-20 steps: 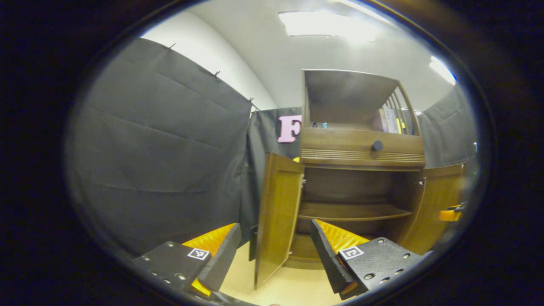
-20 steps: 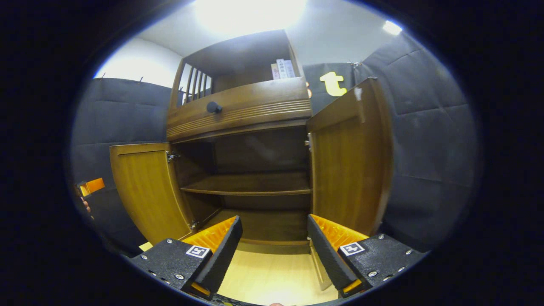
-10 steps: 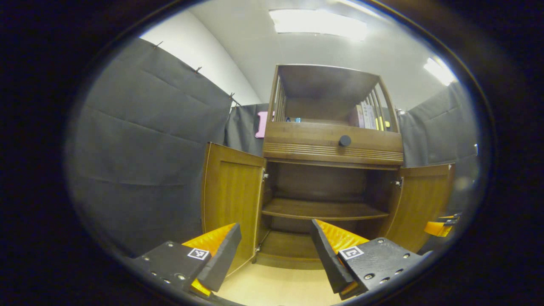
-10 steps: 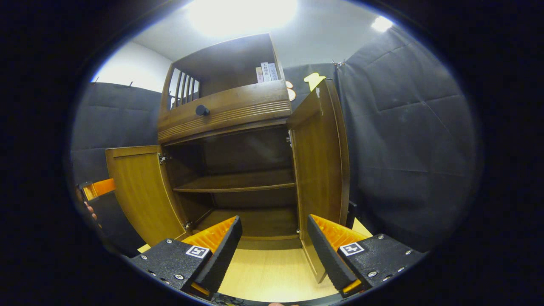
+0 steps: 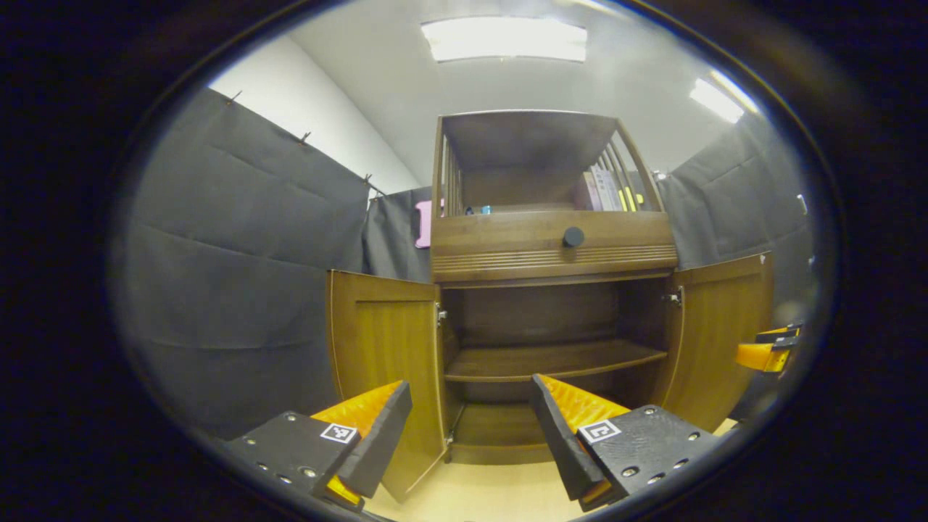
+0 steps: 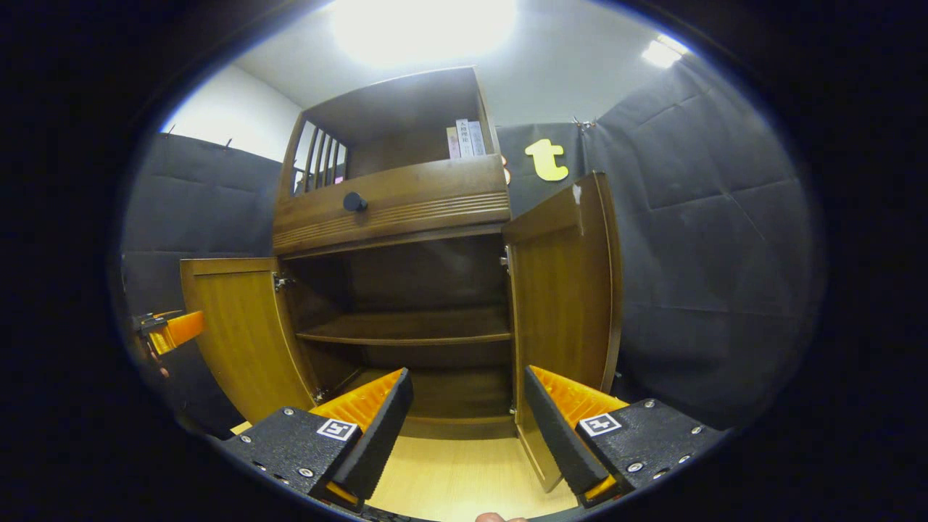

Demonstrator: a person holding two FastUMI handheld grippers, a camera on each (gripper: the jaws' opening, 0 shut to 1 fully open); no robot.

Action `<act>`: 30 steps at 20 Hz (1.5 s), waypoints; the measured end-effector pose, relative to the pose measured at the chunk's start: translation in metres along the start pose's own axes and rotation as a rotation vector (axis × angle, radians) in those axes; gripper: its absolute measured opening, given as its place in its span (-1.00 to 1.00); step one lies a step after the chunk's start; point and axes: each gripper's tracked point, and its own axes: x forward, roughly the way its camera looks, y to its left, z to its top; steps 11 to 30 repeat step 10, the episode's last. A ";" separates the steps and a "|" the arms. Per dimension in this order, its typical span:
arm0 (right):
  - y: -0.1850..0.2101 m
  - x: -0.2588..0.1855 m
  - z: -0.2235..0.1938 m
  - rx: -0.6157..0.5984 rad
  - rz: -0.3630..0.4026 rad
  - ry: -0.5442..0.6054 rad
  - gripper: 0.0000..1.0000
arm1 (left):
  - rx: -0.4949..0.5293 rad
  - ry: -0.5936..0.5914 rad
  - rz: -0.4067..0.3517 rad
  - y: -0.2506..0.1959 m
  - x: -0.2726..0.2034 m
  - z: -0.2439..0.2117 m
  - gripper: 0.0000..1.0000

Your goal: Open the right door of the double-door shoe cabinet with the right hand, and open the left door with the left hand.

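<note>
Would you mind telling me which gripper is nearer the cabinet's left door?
Left. The left gripper is open right in front of the left door; the right gripper is by the right door.

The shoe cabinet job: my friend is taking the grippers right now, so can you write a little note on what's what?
Left gripper: open, holding nothing, hanging in front of the shoe cabinet.
Right gripper: open, holding nothing, also facing the cabinet.
Left door: swung out wide.
Right door: swung out too.
Inside, the middle shelf looks bare.
The drawer knob above the doors is not part of this job.
Done: both doors look open.
Left: probably nothing; just draw both grippers away without bumping the doors.
</note>
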 end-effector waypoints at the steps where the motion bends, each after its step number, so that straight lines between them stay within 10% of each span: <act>1: 0.003 -0.002 -0.001 -0.027 -0.004 0.005 0.82 | -0.003 -0.002 -0.013 0.000 0.002 0.001 0.97; 10: 0.020 -0.007 -0.016 -0.019 -0.118 0.047 0.90 | -0.030 0.035 -0.123 -0.013 0.020 -0.029 0.97; 30: 0.020 -0.007 -0.016 -0.019 -0.118 0.047 0.90 | -0.030 0.035 -0.123 -0.013 0.020 -0.029 0.97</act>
